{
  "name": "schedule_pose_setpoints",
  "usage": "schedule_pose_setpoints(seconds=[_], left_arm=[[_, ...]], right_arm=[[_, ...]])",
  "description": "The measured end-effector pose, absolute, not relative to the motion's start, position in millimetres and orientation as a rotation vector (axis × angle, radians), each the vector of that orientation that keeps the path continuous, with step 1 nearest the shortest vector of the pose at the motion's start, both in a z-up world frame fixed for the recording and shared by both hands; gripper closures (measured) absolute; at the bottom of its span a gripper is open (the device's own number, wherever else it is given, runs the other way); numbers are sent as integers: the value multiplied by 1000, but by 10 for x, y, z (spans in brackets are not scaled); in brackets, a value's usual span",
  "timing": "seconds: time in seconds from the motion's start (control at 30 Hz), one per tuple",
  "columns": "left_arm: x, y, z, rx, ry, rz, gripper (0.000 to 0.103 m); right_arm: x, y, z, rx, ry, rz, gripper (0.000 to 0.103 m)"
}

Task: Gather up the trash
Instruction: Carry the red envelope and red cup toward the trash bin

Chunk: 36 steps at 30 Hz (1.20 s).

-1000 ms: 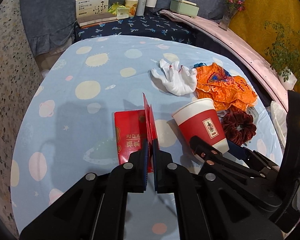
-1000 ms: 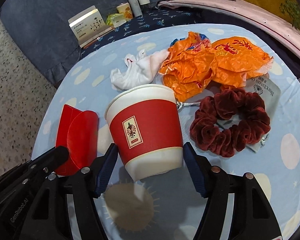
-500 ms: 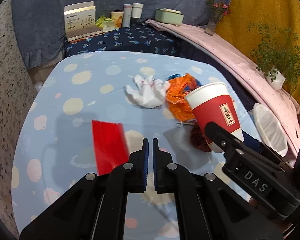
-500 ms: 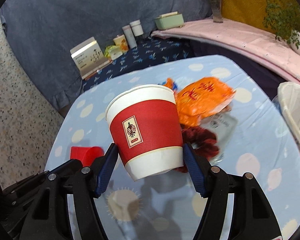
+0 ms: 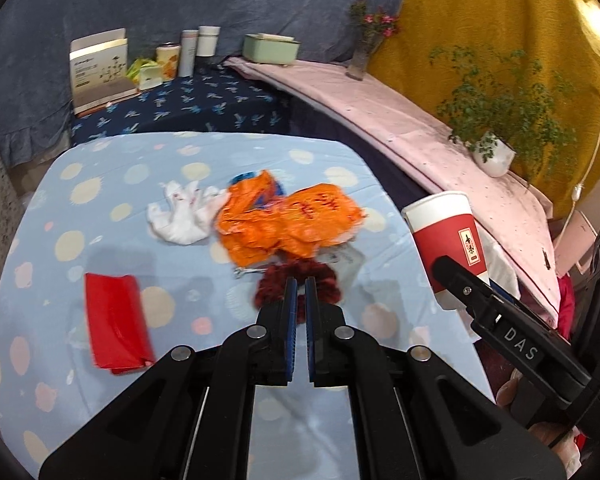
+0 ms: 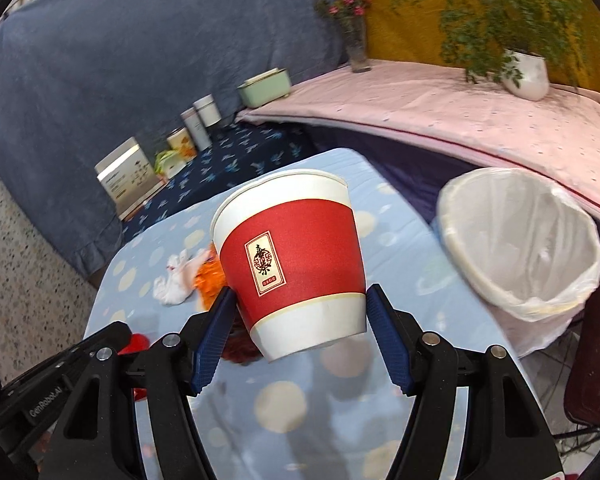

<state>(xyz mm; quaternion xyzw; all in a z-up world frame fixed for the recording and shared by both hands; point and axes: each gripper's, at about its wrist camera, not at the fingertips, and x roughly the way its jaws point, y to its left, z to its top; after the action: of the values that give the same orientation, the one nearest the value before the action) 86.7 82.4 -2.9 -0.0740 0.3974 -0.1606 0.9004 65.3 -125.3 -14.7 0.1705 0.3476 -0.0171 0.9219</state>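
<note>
The red and white paper cup [image 6: 296, 264] is clamped between the blue pads of the right gripper [image 6: 300, 320] and held tilted in the air above the right part of the spotted blue tablecloth [image 6: 284, 408], left of the white-lined trash bin [image 6: 520, 240]. The left gripper [image 5: 301, 292] is seen nearly closed with nothing between its fingers, above the dark red scrunchie [image 5: 276, 280]. On the cloth, a crumpled orange wrapper [image 5: 284, 220] lies beyond the scrunchie, a white tissue [image 5: 184, 216] to its left, and a red envelope [image 5: 114, 320] near left.

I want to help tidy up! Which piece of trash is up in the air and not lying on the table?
The red and white paper cup. The right tongs hold it above the table, while the orange wrapper, white tissue and red envelope lie flat.
</note>
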Motion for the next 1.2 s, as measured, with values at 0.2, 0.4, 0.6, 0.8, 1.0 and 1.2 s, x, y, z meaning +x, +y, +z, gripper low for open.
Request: schedule_pose_setpoints(seconds=[0.2, 0.4, 0.6, 0.8, 1.0, 1.2], left_arm=[[850, 550, 9, -122, 825, -344, 98], [877, 985, -213, -128, 865, -110, 44], [927, 1733, -594, -200, 958, 111, 32], [986, 2011, -895, -262, 1038, 98, 59], [999, 1846, -883, -225, 1040, 13, 103], [986, 1528, -603, -180, 978, -56, 103]], right_arm=[[500, -1706, -161, 398, 694, -104, 39], [453, -1733, -238, 408, 707, -96, 39], [562, -1350, -312, 385, 739, -20, 39], [654, -997, -362, 337, 767, 37, 39], [669, -936, -373, 323, 778, 44, 39], [657, -1027, -320, 339, 759, 32, 39]])
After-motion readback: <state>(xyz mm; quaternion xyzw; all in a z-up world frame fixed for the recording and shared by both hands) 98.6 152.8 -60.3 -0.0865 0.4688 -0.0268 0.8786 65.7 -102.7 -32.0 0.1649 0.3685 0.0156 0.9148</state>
